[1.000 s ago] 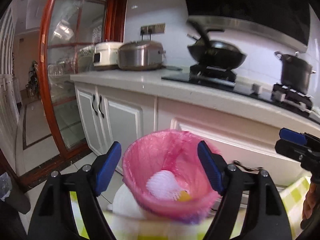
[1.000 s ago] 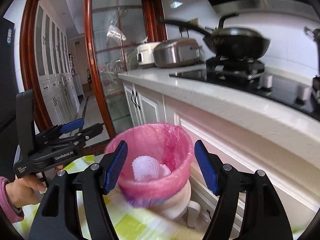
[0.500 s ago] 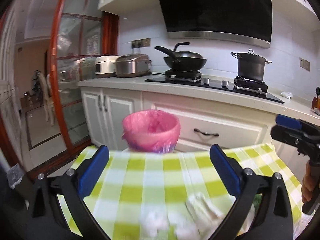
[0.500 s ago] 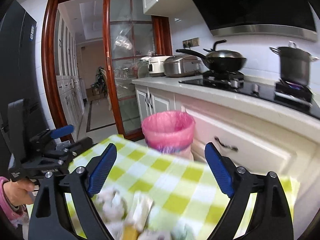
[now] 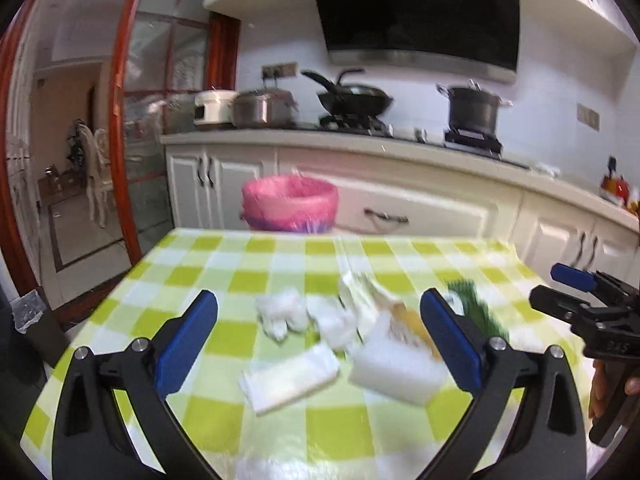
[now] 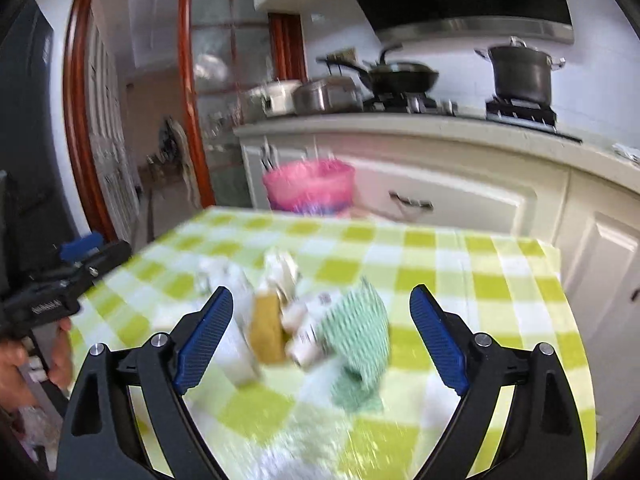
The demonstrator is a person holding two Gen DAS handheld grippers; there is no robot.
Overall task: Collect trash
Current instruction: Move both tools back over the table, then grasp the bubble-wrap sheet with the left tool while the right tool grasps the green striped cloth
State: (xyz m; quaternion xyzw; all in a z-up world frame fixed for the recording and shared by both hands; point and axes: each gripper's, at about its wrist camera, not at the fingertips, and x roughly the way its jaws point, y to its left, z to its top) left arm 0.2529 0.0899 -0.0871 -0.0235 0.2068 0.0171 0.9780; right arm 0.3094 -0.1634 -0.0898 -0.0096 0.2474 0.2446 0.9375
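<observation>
A pile of trash lies on the green-and-white checked table (image 5: 224, 280). In it I see crumpled white tissue (image 5: 282, 314), a flat white wrapper (image 5: 290, 378), a white packet (image 5: 394, 372), a yellow sponge (image 6: 266, 330), small white bottles (image 6: 304, 332) and a green cloth (image 6: 356, 340). My left gripper (image 5: 319, 300) hovers open over the near side of the pile, gripping nothing. My right gripper (image 6: 321, 295) is open above the sponge and cloth, also apart from them. The pink-lined bin (image 5: 290, 208) stands beyond the table's far edge. Motion blurs both views.
White kitchen cabinets (image 5: 420, 208) and a counter with a wok (image 5: 352, 100), a pot (image 5: 472, 108) and cookers run behind the bin. A red-framed glass door (image 5: 124, 140) is at left. A person's hand (image 6: 12, 364) holds the left tool.
Both grippers have drawn back from over the pink bin to above the table, and their jaws stand wider. The trash pile has come into view beneath them.
</observation>
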